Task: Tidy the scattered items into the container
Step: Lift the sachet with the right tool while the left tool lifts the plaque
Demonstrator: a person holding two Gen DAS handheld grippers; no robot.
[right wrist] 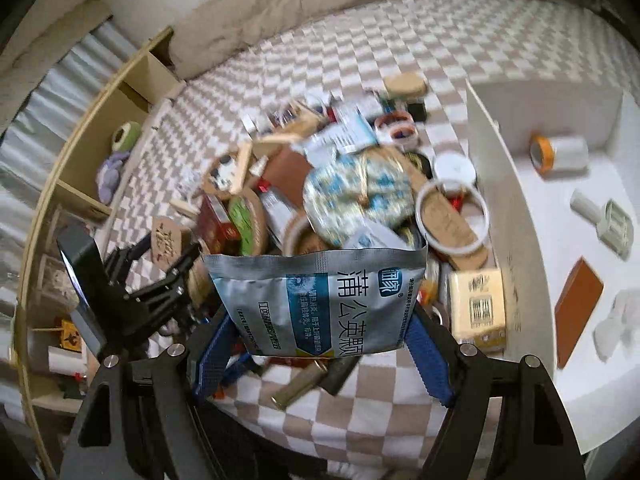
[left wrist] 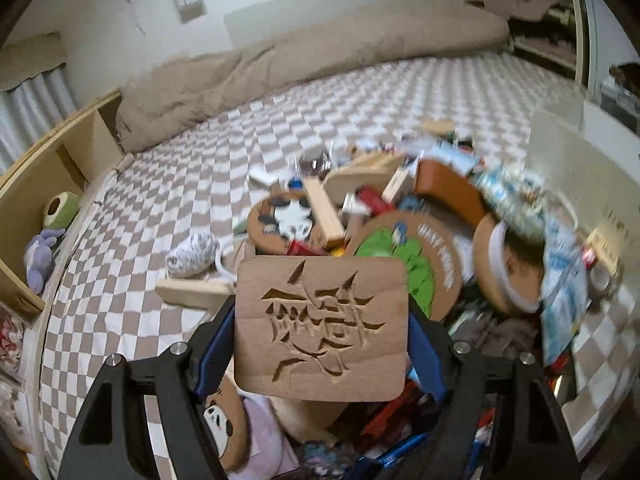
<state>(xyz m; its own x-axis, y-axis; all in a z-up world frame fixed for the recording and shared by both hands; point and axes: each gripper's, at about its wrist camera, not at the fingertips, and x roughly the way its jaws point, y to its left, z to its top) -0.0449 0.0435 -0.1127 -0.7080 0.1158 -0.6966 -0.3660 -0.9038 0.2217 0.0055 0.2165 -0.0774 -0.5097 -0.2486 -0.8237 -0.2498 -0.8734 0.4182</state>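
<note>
Carved wooden plaque (left wrist: 321, 328) above cluttered pile (left wrist: 400, 216)

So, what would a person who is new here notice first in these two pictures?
Probably the held items: the left gripper clamps a flat brown wooden plaque with carved characters, and the right gripper clamps a silver-blue foil medicine sachet. Behind both lies a big jumbled pile of small items on the brown-and-white checked bedsheet, beside a white open box at the right.

Matt carved wooden plaque (left wrist: 320, 328), glossy foil sachet (right wrist: 320, 304), checked cloth bedsheet (left wrist: 160, 200)
</note>
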